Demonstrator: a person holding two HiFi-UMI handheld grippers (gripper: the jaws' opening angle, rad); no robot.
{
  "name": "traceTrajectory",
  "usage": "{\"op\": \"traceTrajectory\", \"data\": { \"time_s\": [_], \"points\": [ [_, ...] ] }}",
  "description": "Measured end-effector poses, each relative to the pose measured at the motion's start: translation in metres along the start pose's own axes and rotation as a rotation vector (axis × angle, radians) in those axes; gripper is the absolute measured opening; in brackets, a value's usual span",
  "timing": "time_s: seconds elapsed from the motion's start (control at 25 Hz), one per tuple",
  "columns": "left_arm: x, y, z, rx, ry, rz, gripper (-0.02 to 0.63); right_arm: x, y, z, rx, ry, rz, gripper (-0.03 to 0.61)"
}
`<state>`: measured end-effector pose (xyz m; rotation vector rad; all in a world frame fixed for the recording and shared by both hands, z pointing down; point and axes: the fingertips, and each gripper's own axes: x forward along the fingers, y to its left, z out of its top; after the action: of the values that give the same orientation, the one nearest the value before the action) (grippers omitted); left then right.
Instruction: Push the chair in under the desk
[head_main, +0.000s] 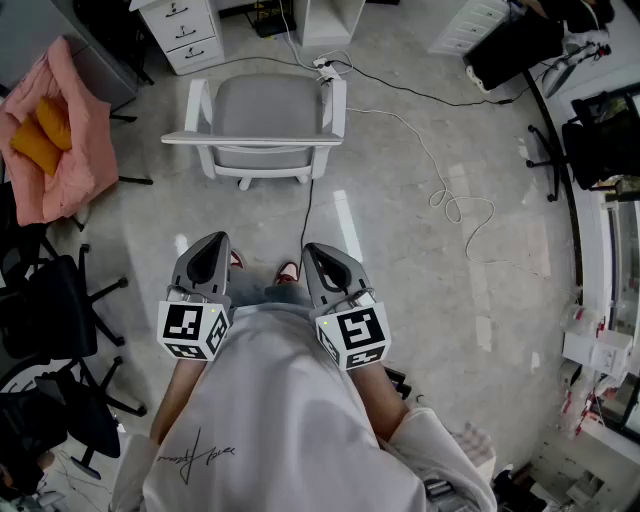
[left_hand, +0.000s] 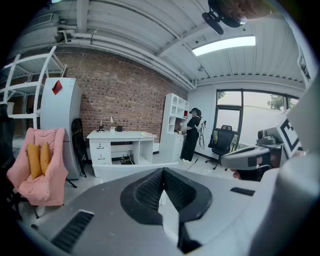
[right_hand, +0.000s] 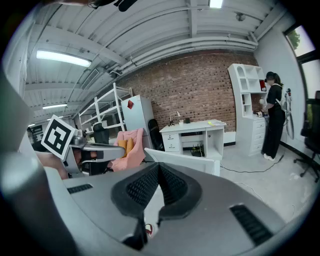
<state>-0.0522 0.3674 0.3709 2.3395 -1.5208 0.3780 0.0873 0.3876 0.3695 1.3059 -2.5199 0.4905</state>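
No word or number is legible. A dark scrawled print (head_main: 195, 455) on the white shirt (head_main: 290, 400), behind the left gripper's (head_main: 209, 242) fingers, cannot be read. Far ahead of those fingers, the fridge (left_hand: 60, 125) carries a red diamond sticker (left_hand: 56, 87), too small to read.

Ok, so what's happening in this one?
A person stands holding a gripper in each hand. The left gripper and right gripper are both shut and empty, pointed slightly down toward a white chair with a grey seat. The chair stands ahead, its back toward the person, out in front of the white desk. Neither gripper touches it, so the push has not begun.
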Motion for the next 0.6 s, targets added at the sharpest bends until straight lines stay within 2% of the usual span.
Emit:
{"op": "traceTrajectory", "data": {
  "time_s": [0.4, 0.6],
  "points": [
    [0.011, 0.002, 0.002, 0.009, 0.000, 0.010, 0.005, 0.008, -0.003, 0.002, 0.011, 0.012, 0.020, 0.025],
    [0.023, 0.006, 0.003, 0.007, 0.001, 0.002, 0.005, 0.019, -0.012, 0.003, 0.058, 0.025, 0.033, 0.026]
  ]
}}
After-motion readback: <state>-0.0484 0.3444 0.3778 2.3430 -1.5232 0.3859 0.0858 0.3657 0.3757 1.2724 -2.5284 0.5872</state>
